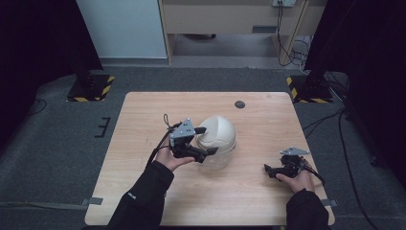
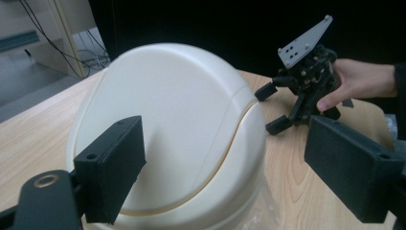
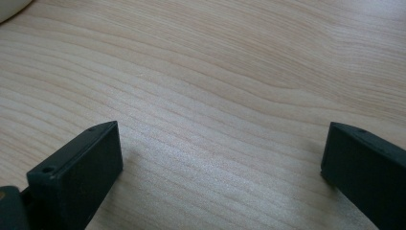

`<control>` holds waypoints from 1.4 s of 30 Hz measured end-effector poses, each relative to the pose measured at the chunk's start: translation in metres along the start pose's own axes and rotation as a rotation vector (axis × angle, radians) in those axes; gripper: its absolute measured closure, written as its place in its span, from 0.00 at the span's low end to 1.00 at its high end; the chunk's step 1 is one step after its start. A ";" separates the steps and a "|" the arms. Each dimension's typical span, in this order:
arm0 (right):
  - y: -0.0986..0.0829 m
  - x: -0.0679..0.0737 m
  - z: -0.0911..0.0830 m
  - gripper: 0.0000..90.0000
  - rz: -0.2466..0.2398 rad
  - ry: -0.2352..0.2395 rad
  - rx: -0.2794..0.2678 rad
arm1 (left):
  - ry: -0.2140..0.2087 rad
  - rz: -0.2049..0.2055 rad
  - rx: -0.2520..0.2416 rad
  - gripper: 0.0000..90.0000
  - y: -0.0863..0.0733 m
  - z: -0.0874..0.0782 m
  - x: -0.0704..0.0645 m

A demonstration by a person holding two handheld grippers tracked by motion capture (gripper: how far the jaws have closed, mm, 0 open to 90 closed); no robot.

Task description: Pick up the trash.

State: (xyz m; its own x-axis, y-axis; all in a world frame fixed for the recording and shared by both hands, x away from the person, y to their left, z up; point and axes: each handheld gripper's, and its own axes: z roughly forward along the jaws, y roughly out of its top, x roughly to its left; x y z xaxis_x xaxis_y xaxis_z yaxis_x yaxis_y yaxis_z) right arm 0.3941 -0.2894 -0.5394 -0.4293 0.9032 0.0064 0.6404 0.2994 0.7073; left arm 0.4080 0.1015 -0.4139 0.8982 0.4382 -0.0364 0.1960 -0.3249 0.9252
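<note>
**Left gripper spread around a white domed container; right gripper rests apart on the table**

A cream-white domed container [image 1: 218, 136] sits near the middle of the wooden table [image 1: 143, 115], with a clear plastic edge showing at its base. The left gripper [image 1: 206, 141] is held at about 9 o'clock of the container, right beside it, and points toward 3 o'clock. Its jaws stand wide apart: one lies along the top of the dome, the other along the near lower side. In the left gripper view, the container [image 2: 182, 129] sits between the two black jaws; the nearer jaw overlaps the dome's front, while the other jaw stands off to the side, clear of it. Whether either jaw actually touches the shell cannot be told.

The right gripper [image 1: 272, 171] sits at about 4 o'clock of the container, well apart from it, low over the table near the front right corner, held by the right hand [image 1: 299, 179]. Its jaws are wide apart too, with bare wood grain [image 3: 215, 110] between them and nothing gripped.

A small dark round spot [image 1: 240, 104] lies on the table at 12 o'clock of the container, near the far edge.
</note>
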 end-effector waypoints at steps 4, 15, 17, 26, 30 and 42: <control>0.000 0.000 0.000 0.01 0.000 0.000 0.000 | -0.013 -0.019 0.030 0.14 -0.004 0.009 0.003; 0.000 0.000 0.000 0.01 0.000 0.000 0.000 | -0.035 -0.011 0.103 0.14 -0.012 0.025 0.000; 0.000 0.000 0.000 0.01 0.000 0.000 0.000 | -0.032 -0.012 0.092 0.14 -0.011 0.022 -0.001; 0.000 0.000 0.000 0.01 0.001 -0.001 0.000 | 0.031 -0.026 0.001 0.15 -0.011 -0.028 -0.005; 0.000 0.000 0.000 0.01 0.002 -0.001 0.000 | 0.120 -0.053 -0.010 0.16 -0.020 -0.058 -0.005; -0.001 0.002 -0.001 0.01 0.001 -0.002 0.000 | 0.375 -0.230 0.109 0.19 -0.086 -0.098 -0.002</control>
State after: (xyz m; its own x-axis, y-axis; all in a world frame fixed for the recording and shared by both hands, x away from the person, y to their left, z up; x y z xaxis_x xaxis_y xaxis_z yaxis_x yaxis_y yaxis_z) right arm 0.3926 -0.2884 -0.5393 -0.4273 0.9041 0.0057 0.6409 0.2984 0.7072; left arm 0.3509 0.2110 -0.4559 0.6257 0.7761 -0.0782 0.4322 -0.2615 0.8630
